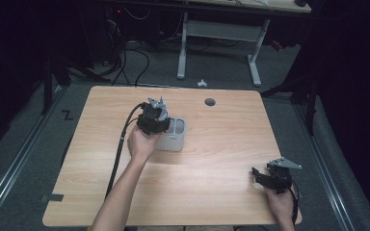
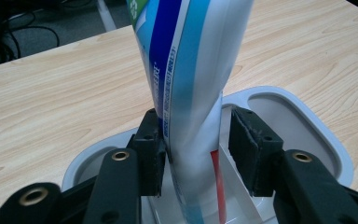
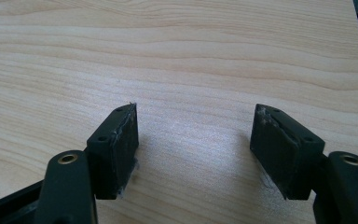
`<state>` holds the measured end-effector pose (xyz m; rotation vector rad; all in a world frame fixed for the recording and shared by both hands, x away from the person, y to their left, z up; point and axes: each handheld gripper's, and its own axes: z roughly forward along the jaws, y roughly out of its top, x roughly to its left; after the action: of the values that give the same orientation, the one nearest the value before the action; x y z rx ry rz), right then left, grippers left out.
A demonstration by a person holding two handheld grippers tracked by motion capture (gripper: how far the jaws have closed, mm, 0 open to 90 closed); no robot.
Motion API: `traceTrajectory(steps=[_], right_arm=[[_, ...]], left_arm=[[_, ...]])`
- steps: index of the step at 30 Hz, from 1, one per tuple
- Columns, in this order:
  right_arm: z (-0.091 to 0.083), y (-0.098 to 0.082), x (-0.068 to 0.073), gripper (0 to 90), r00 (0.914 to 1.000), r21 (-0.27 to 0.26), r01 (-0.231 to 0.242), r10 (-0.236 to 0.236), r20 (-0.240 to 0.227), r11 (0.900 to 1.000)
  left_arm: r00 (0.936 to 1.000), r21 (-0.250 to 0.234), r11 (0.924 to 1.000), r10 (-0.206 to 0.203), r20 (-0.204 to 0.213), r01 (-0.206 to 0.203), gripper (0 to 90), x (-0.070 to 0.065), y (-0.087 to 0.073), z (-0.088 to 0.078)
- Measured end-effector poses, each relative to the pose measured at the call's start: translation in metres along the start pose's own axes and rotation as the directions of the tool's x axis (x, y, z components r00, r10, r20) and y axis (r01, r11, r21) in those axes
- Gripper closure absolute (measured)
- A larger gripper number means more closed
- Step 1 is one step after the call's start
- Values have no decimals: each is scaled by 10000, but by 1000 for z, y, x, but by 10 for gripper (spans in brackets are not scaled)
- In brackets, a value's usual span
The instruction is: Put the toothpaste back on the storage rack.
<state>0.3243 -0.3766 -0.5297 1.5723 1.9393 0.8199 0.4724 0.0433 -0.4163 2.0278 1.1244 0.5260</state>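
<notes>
Here we see one toothpaste tube (image 2: 186, 70) standing upright, its long axis running straight up from between the fingers of the left gripper (image 2: 193, 144), the lower end down inside a holder and the upper end rising out of the top of the left gripper view. It is white with blue stripes and a red band low down near the pads. The left gripper's jaws stand partly open around it: the left pad (image 2: 151, 149) lies against the tube's side, while the right pad (image 2: 249, 149) stands just clear of it, so we count this as a loosened hold and not a squeeze.

We count one holder (image 2: 307, 121), pale grey with rounded corners, directly below the fingers. In the high view the holder (image 1: 176, 137) shows two compartments side by side, and the left gripper (image 1: 153, 120) sits over the left one. The tube stands in the compartment between the pads; the neighbouring compartment, beyond the right pad, holds nothing that we can make out.

The right gripper (image 3: 193, 149) has its two fingers spread wide, with bare wooden table (image 3: 177, 56) between them; in the high view this right gripper (image 1: 274, 177) lies well apart from the holder
</notes>
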Motion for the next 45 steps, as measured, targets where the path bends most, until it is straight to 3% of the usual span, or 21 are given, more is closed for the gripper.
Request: traceTrajectory(steps=[11, 15, 37, 45], right_arm=[[0, 0, 0, 325, 10000, 2, -17, 17, 0, 10000], [0, 0, 0, 325, 10000, 4, -17, 17, 2, 10000], [0, 0, 0, 325, 10000, 3, -11, 11, 14, 10000], [0, 0, 0, 326, 10000, 13, -32, 32, 17, 10000]], left_arm=[[10000, -84, 10000, 19, -29, -20, 442, 2, -1, -6], [9999, -244, 9996, -164, -10, 164, 435, 6, -3, -10], [9998, -766, 9970, -88, -193, 73, 406, 15, -11, -36], [9994, -1044, 9941, -299, -146, 282, 405, 22, -16, -48]])
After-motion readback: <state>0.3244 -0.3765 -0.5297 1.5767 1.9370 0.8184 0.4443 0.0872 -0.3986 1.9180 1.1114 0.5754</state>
